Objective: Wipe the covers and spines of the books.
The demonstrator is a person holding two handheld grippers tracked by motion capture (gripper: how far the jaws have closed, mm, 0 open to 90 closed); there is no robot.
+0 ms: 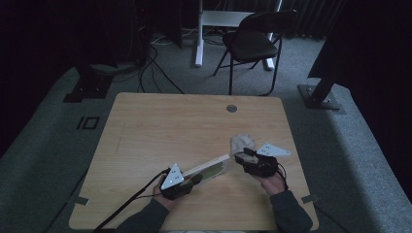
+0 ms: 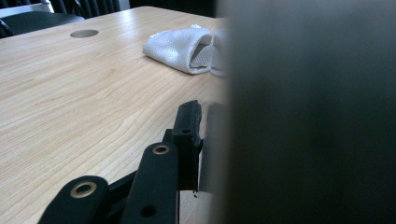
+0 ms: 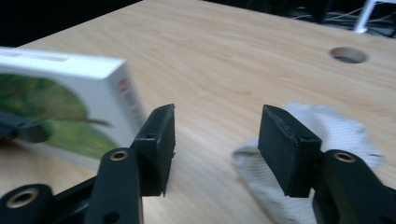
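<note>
Cardboard, flat and glossy: our left gripper (image 1: 187, 183) clamps its jaws on the box (image 1: 210, 169), near-centre on the pale wood-grain surface (image 1: 160, 126); right gripper (image 3: 215, 135) jaws gape empty beside a waffle-weave cloth (image 3: 327, 126)

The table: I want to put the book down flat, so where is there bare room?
The table's far half, from the round hole to the left edge, lies bare. It is crowded near the front right, where the book, the white cloth and both tongs sit close.
</note>
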